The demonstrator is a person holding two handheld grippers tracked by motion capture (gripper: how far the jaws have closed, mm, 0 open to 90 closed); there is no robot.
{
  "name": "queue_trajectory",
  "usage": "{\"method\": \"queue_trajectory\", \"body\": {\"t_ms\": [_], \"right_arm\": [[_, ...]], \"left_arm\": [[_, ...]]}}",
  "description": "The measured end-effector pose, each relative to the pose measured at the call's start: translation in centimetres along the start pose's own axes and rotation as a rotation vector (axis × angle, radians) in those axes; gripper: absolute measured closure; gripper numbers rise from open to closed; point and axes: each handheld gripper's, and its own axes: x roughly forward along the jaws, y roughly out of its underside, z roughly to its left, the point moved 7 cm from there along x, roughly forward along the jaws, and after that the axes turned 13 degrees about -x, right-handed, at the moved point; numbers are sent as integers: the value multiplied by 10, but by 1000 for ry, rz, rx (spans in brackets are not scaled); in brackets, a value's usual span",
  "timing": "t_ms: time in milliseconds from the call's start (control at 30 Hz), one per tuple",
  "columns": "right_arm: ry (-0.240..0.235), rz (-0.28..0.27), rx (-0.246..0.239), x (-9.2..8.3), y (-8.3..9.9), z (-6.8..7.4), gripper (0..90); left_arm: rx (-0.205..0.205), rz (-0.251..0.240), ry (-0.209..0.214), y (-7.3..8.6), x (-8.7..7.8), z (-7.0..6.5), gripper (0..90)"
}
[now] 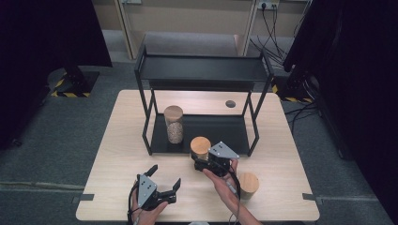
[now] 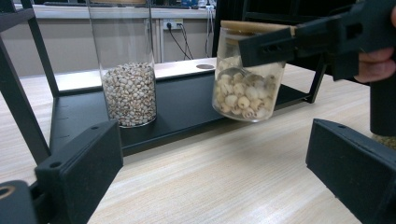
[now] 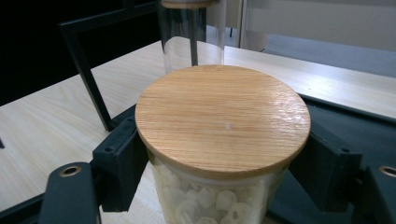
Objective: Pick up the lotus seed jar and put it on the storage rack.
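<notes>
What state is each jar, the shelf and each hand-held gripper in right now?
Short jar: lidded, lifted clear of the table, tilted, clamped below its lid.
Tall jar: lidded, upright on the shelf's lower tier.
Third jar: lidded, upright on the table.
Shelf: top tier bare.
Right hand-held gripper: shut on short jar.
Left hand-held gripper: open, holding nothing.

Jar (image 3: 215,205) clear glossy glass, lid (image 3: 223,119) smooth lightly glossy wood; rack (image 1: 202,70) matt black metal; table (image 1: 281,154) pale matt wood grain; gripper jaws matt black plastic.
</notes>
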Motion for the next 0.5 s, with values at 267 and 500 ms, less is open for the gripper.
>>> {"method": "queue_trajectory", "body": {"t_ms": [267,500], "right_arm": [[31,19,-5,12,-15,-3,256],[89,43,-11,28,-19,-5,256]], "left_arm": [[-1,1,2,0,0,0,33],[0,1,3,0,0,0,33]]}}
